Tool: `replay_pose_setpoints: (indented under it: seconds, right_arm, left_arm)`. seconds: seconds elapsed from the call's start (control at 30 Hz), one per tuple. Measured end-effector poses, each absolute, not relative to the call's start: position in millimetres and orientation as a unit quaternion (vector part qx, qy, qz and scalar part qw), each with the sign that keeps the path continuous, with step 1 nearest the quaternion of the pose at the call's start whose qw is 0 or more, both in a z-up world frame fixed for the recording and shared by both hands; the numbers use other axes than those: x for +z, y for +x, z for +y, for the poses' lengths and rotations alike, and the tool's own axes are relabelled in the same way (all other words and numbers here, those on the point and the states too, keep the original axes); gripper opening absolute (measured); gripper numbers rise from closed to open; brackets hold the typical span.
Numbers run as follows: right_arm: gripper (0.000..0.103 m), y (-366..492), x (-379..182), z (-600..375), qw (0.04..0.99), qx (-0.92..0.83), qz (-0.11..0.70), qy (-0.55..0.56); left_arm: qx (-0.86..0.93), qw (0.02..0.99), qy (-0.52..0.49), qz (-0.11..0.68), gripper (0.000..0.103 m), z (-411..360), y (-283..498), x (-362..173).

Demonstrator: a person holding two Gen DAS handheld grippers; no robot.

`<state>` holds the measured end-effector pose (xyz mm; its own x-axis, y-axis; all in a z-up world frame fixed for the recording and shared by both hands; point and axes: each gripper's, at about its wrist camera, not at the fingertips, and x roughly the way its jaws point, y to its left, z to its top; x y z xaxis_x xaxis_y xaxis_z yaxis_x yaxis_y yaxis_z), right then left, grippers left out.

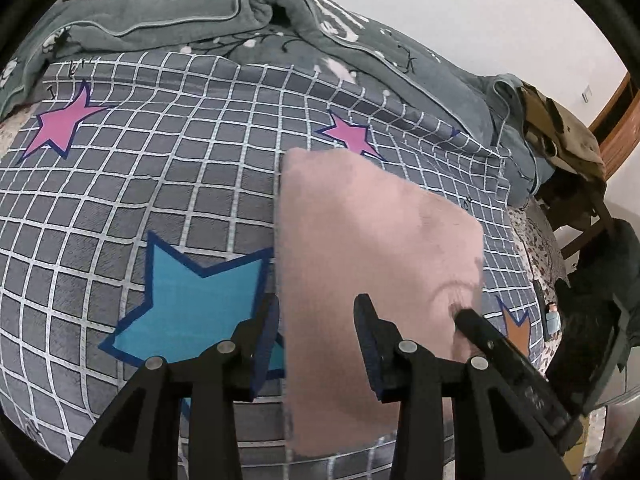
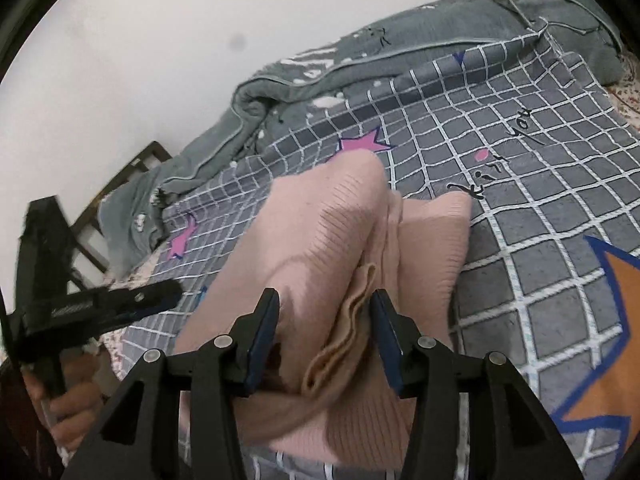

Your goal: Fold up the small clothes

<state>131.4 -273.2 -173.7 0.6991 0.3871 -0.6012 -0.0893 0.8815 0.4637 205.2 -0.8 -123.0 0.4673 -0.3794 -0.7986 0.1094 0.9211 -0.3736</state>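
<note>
A pink knit garment [image 1: 360,248] lies folded on the grey checked bedspread [image 1: 168,184]. My left gripper [image 1: 316,316] is open above its near left edge, one finger over the blue star, the other over the pink cloth. In the right wrist view the garment [image 2: 320,248] is bunched with loose folds. My right gripper [image 2: 324,312] is open, its fingers on either side of a raised fold of the cloth. The right gripper's tip [image 1: 472,320] touches the garment's right edge in the left wrist view. The left gripper [image 2: 152,296] shows at the left of the right wrist view.
A crumpled grey-green blanket [image 1: 200,20] lies along the far side of the bed by the white wall. A wooden chair with clothes [image 1: 568,152] stands at the right. A wooden bed frame [image 2: 132,172] shows at the left.
</note>
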Motion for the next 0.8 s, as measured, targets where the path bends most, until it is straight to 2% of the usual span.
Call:
replay_pose_setpoints:
  seconds: [0.03,0.07,0.1,0.2,0.3,0.37,0.47,0.53,0.63,0.8]
  right_arm:
    - [0.046,134.3,-174.8,-271.7,0.899,0.127,0.366,0.202]
    - [0.04,135.8,-174.6,-269.5,0.901,0.125,0.366,0.198]
    - [0.023,137.1,-173.4,-266.0,0.902,0.131,0.365,0.191]
    - [0.019,126.6,-156.5,-261.8,0.926,0.141,0.32,0.141]
    - [0.019,116.4,-151.1,-286.8,0.932,0.138,0.293,0.164]
    - [0.02,122.6,-166.4,-304.7,0.925,0.102,0.319,0.182]
    - [0.028,130.7,-190.1,-317.1,0.899,0.101,0.371,0.209]
    - [0.038,122.0,-181.8,-321.0,0.904,0.101,0.364,0.2]
    - [0.045,99.6,-156.1,-321.9,0.92,0.094,0.333,0.183]
    - [0.049,78.3,-137.4,-299.2,0.921,0.134,0.328,0.162]
  left_arm:
    - [-0.145,0.845,-0.136,0.496,0.037,1.8,205.6,-125.0]
    - [-0.147,0.845,-0.136,0.497,0.037,3.5,206.7,-127.2]
    - [-0.151,0.844,-0.135,0.497,0.037,4.7,207.8,-129.2]
    - [-0.157,0.843,-0.134,0.497,0.037,6.0,210.3,-132.7]
    - [-0.165,0.844,-0.131,0.493,0.037,7.7,209.5,-134.5]
    - [-0.169,0.843,-0.133,0.492,0.037,6.9,209.5,-135.9]
    - [-0.175,0.839,-0.135,0.497,0.037,3.3,210.5,-138.7]
    - [-0.178,0.839,-0.136,0.496,0.037,1.9,209.2,-139.1]
    - [-0.178,0.838,-0.141,0.497,0.037,2.1,208.0,-139.6]
    - [-0.184,0.835,-0.146,0.498,0.037,-0.6,203.8,-137.9]
